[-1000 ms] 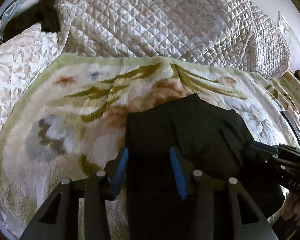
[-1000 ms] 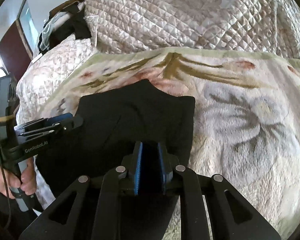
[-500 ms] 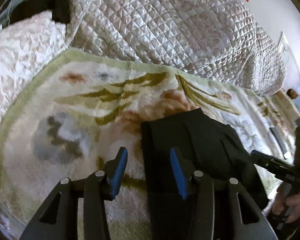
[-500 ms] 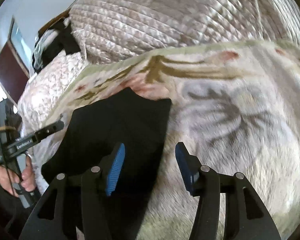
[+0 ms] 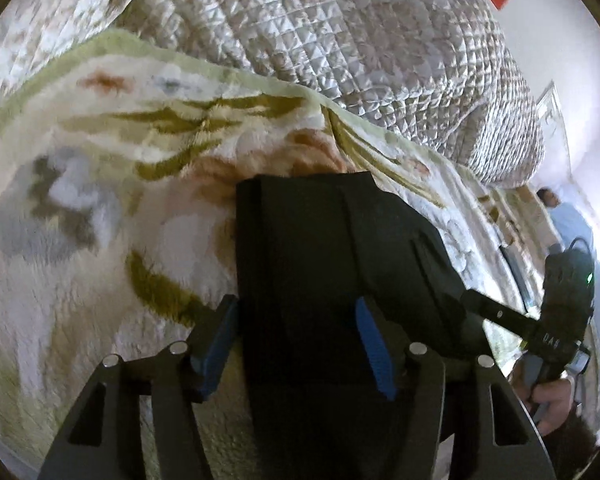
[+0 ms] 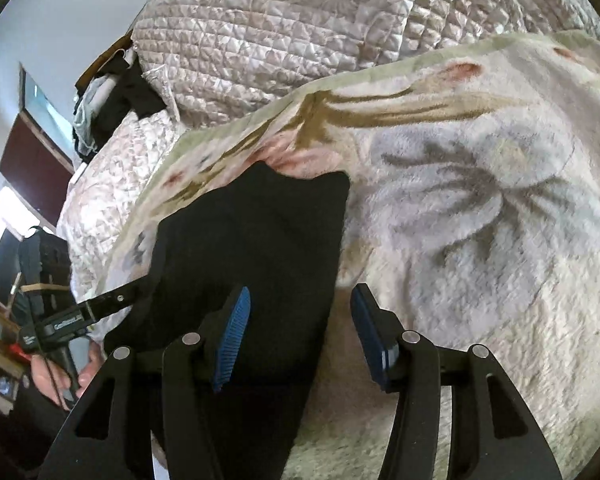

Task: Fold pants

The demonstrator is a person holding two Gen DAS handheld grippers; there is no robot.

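The black pants (image 5: 320,248) lie folded into a compact rectangle on a floral fleece blanket (image 5: 100,220). My left gripper (image 5: 296,340) is open and hovers over the near left part of the pants, holding nothing. In the right wrist view the pants (image 6: 252,240) lie left of centre. My right gripper (image 6: 296,336) is open over the pants' near right edge, with one finger over black cloth and the other over blanket. Each gripper shows at the edge of the other's view.
A quilted silver-beige bedspread (image 5: 340,40) is bunched up behind the blanket. A pile of dark clothes (image 6: 112,96) sits at the far left by a pillow. A person in light blue (image 5: 568,224) stands at the far right of the room.
My right gripper opened and let go of the black pants, then pulled back. My left gripper stayed open and shifted slightly over the pants.
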